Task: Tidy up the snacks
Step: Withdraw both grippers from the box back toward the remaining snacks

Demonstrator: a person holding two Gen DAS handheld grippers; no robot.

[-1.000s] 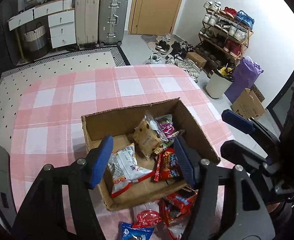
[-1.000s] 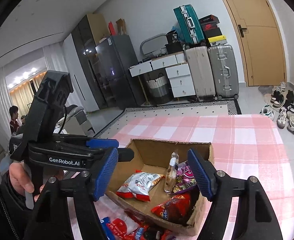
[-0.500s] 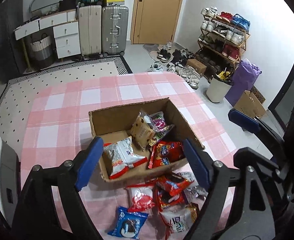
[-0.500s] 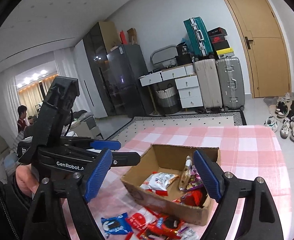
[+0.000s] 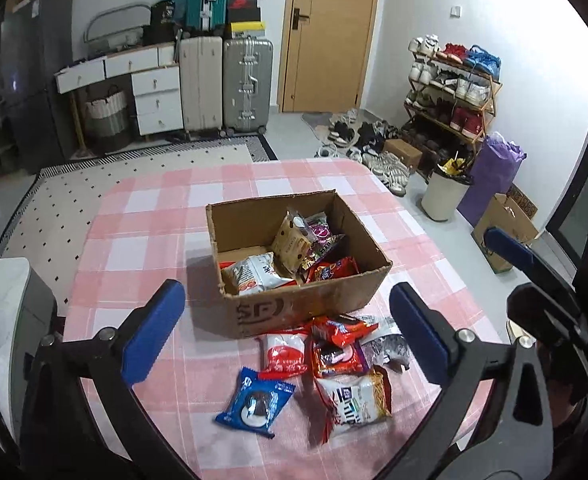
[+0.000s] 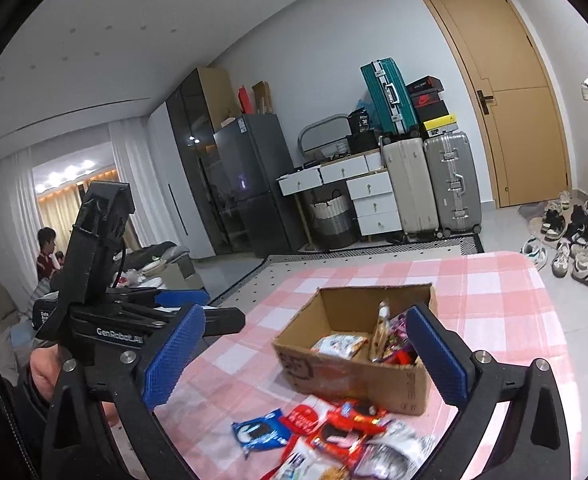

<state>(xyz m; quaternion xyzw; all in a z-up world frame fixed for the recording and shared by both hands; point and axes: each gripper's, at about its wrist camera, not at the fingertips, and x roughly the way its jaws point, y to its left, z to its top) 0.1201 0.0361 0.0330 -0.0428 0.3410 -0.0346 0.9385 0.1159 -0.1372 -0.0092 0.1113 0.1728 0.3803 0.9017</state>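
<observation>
red snack pile [image 5: 325, 364] below open left tool [image 5: 288, 338].

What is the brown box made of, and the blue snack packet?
The box looks like plain matte cardboard: brown, with raw, ragged cut edges. The blue packet seems to be thin glossy plastic film, since it is crinkled, shiny and printed.

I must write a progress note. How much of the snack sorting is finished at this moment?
Done: several packets lie in the cardboard box. In hand: nothing; the left tool and right tool are both open and empty. Left: a loose pile on the checked tablecloth, including the blue cookie packet and a white noodle packet.
</observation>
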